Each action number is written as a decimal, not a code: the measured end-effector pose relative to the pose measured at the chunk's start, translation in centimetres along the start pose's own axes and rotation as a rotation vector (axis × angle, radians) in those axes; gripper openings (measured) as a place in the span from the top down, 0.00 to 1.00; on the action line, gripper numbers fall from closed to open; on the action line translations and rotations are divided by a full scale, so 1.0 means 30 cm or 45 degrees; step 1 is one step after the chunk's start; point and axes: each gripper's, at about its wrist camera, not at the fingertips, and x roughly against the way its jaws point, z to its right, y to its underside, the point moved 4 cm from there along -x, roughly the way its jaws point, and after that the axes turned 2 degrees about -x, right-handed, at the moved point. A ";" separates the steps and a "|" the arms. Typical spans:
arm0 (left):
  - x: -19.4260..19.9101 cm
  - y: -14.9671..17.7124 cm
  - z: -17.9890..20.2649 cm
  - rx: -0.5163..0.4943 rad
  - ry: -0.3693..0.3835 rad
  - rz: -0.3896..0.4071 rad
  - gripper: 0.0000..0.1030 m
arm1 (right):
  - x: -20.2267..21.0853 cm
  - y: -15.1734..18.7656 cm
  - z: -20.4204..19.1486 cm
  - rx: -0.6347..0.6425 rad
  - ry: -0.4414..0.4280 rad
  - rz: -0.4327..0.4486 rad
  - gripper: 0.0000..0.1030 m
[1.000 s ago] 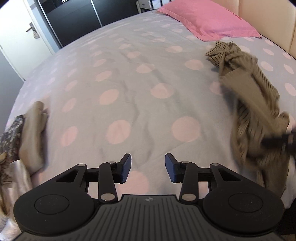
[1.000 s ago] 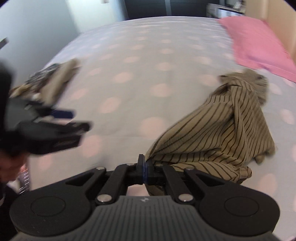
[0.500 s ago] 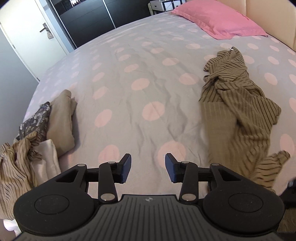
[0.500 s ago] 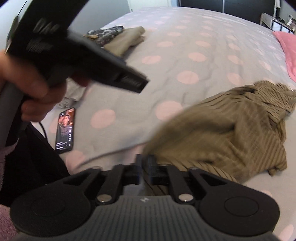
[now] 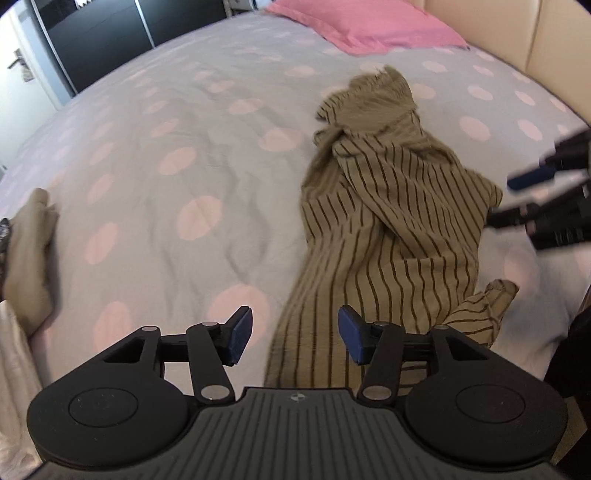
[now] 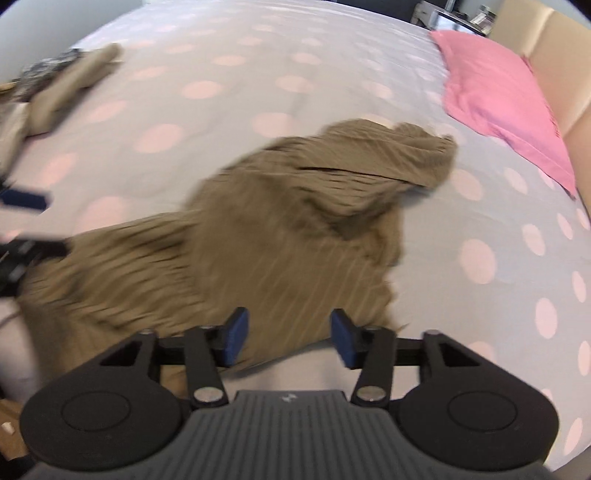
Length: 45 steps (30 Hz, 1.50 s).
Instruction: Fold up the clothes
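Spotted grey bedding [image 5: 155,206] spreads before us, with the striped shirt [image 5: 388,229] crumpled at its near right. We risk pinching a bunched layer instead of one hem, because it lies twisted. Our left claw [image 5: 293,338] and right claw [image 6: 286,338] both gape wide, empty, over its near edge.

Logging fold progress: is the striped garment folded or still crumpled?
Crumpled: the striped garment lies bunched and twisted on the bedspread, no neat fold lines.

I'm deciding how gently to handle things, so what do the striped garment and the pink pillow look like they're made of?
Striped garment: thin, matte woven fabric, likely cotton or linen, judging by its soft crumpled folds. Pink pillow: matte woven cloth cover, probably cotton; its filling is hidden.
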 end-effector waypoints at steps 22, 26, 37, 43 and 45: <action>0.026 0.086 -0.212 0.122 -0.161 -0.113 1.00 | 0.091 -0.022 -0.214 -0.032 -0.533 0.055 0.99; 0.117 0.151 -0.283 0.109 -0.299 -0.140 1.00 | 0.233 0.053 -0.435 0.089 -0.721 0.108 0.99; 0.299 0.321 -0.504 0.199 -0.570 -0.224 1.00 | 0.371 0.221 -0.743 0.227 -0.906 0.021 0.99; 0.313 0.263 -0.376 0.168 -0.357 -0.111 1.00 | 0.369 0.274 -0.804 0.277 -0.844 -0.043 0.85; 0.301 0.233 -0.311 0.119 -0.309 -0.074 1.00 | 0.375 0.274 -0.753 0.305 -0.782 -0.025 0.75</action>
